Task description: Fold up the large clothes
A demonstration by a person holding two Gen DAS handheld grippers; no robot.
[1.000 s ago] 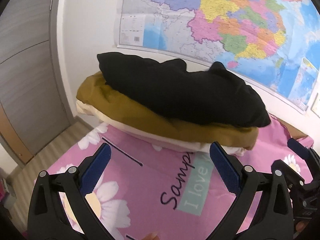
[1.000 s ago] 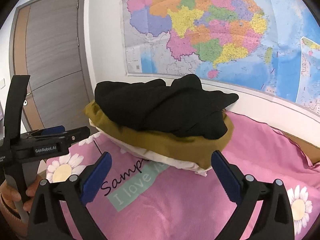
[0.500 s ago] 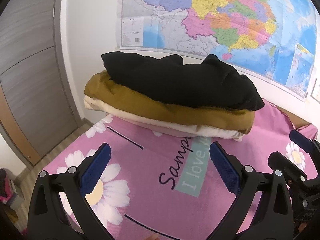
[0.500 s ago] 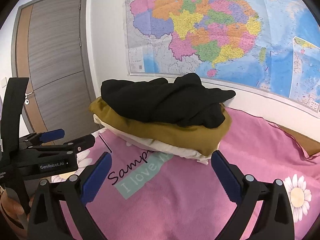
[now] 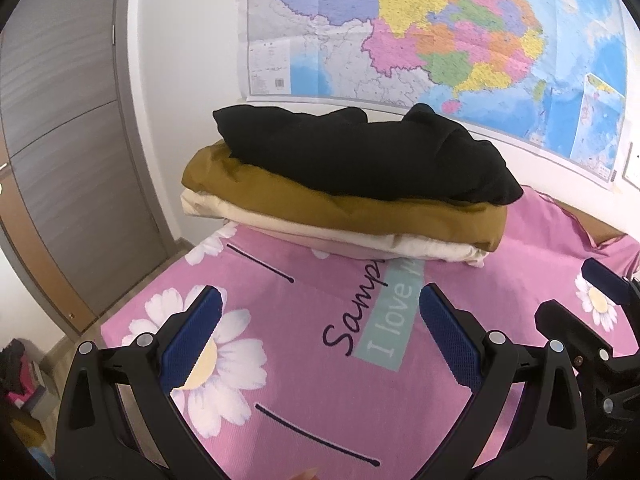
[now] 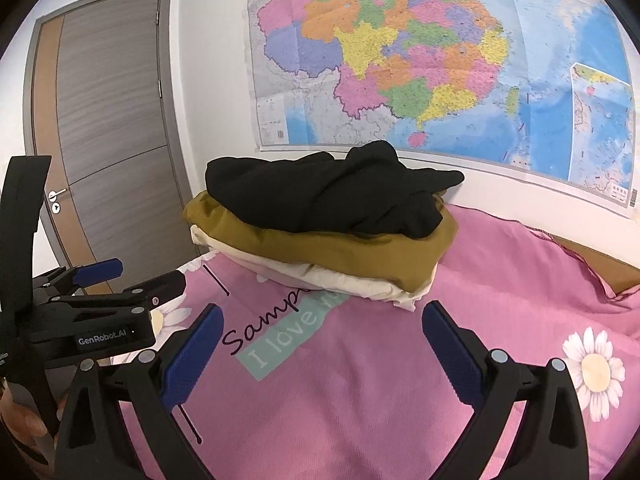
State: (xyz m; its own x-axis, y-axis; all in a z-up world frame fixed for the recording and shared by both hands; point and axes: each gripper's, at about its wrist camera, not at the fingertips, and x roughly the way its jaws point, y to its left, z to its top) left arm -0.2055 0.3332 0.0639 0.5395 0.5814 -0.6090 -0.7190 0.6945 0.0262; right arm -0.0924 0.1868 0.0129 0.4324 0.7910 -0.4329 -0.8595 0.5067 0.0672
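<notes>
Along the bottom of the left wrist view, the left gripper (image 5: 320,316) is cut off by the frame, so only its black arms and blue pads show; its jaws stand wide apart with nothing between them, above the pink bedspread (image 5: 280,360). At the very bottom edge a sliver of something skin-toned pokes in, too little to identify. At the right edge the right gripper (image 5: 600,320) intrudes, seen side-on and partly cropped. Beyond the pads lies a wide stretch of bare bedspread with daisies and printed lettering, the far end of which is hidden under the clothes pile. That pile sits at the far side of the bed against the wall: a black garment (image 5: 360,156) crumpled on top, a mustard garment (image 5: 340,208) folded beneath it, a cream garment (image 5: 320,236) at the bottom. A wall map (image 5: 440,32) hangs above, a grey door (image 5: 72,160) stands left, and dim clutter on the floor at lower left is hard to make out.

From the right wrist view, the right gripper (image 6: 320,340) likewise hangs over the bedspread (image 6: 360,380), jaws spread and empty, well short of the pile. The black garment (image 6: 328,192) overhangs the mustard garment (image 6: 340,248), hiding its back edge; the cream garment (image 6: 352,280) peeks out below. The left gripper (image 6: 120,280) reaches in from the left, level and pointing toward the pile, held by a hand (image 6: 20,420) that is mostly cropped. The bed's right side lies unoccupied up to a brown strip along the wall.
</notes>
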